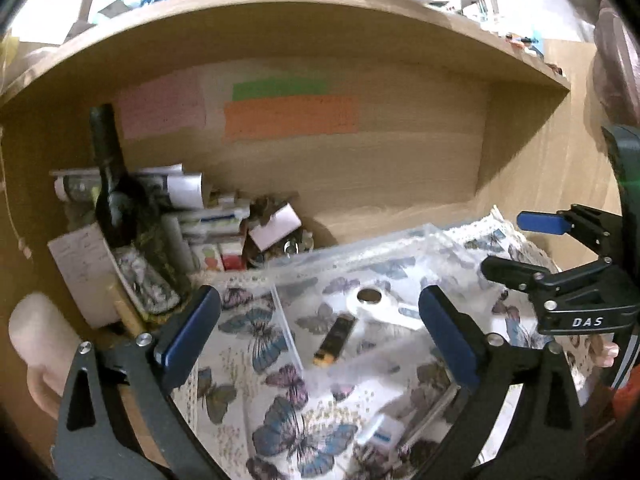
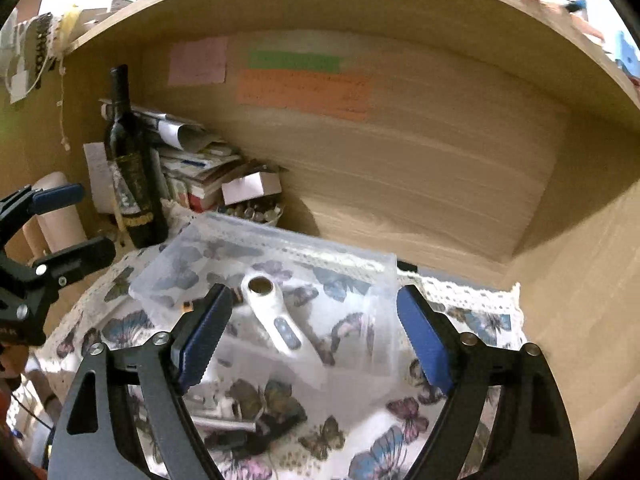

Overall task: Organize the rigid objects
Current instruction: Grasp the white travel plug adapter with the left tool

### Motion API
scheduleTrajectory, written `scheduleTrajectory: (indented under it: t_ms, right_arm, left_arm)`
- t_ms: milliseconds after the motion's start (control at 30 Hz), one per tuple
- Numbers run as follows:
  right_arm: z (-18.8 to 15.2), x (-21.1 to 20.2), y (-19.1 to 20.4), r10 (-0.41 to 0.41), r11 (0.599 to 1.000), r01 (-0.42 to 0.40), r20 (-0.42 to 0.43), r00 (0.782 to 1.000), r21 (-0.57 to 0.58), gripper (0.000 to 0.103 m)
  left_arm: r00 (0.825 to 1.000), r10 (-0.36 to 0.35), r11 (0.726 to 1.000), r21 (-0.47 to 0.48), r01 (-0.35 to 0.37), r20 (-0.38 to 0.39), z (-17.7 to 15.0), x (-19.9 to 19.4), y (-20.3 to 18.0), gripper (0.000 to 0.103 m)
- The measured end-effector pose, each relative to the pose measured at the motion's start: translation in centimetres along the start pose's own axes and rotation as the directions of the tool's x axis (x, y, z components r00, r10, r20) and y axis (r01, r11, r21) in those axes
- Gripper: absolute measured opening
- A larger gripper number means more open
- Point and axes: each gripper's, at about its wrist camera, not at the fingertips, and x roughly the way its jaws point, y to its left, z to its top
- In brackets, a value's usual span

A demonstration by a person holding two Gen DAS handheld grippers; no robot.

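Observation:
A clear plastic box [image 1: 360,256] [image 2: 280,248] stands on the butterfly-print cloth [image 1: 256,332] [image 2: 472,312]. Inside it lie a white magnifier-like tool [image 1: 376,304] [image 2: 272,312] and a small black and gold stick [image 1: 336,340]. A small white item with a blue label [image 1: 382,434] lies on the cloth near me. My left gripper [image 1: 316,336] is open above the box. My right gripper [image 2: 312,340] is open over the box's near side; it also shows at the right of the left wrist view [image 1: 520,244]. The left gripper shows at the left of the right wrist view [image 2: 68,224].
A dark wine bottle [image 1: 116,192] [image 2: 132,168] stands at the back left of the wooden alcove, beside stacked papers and small boxes [image 1: 208,220] [image 2: 200,168]. Coloured notes [image 1: 288,116] [image 2: 304,88] stick to the back wall. Dark metal items [image 2: 240,424] lie on the cloth.

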Motion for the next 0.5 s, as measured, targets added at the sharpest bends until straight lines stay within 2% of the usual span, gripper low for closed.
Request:
scheduleTrajectory:
  t_ms: [200, 400, 433, 500]
  right_arm:
    - [-3.8, 0.0, 0.6, -0.01, 1.0, 0.011, -0.058, 0.998, 0.019, 0.083]
    - [-8.0, 1.7, 1.1, 0.038, 0.997, -0.027, -0.161, 0.986, 0.075, 0.083]
    - [-8.8, 2.1, 1.2, 0.053, 0.996, -0.038, -0.185, 0.981, 0.087, 0.083]
    - [-9.7, 2.5, 1.4, 0.071, 0.994, -0.052, -0.209, 0.975, 0.094, 0.083]
  left_arm:
    - [0.996, -0.033, 0.999, -0.014, 0.032, -0.086, -2.9, 0.8, 0.5, 0.101]
    - [0.987, -0.041, 0.999, 0.0, 0.041, -0.154, -5.7, 1.4, 0.1, 0.1]
    - [0.985, -0.046, 0.999, 0.003, 0.047, -0.164, -6.2, 1.5, -0.1, 0.098]
    - [0.981, -0.056, 0.998, 0.009, 0.059, -0.185, -6.8, 1.5, -0.3, 0.086]
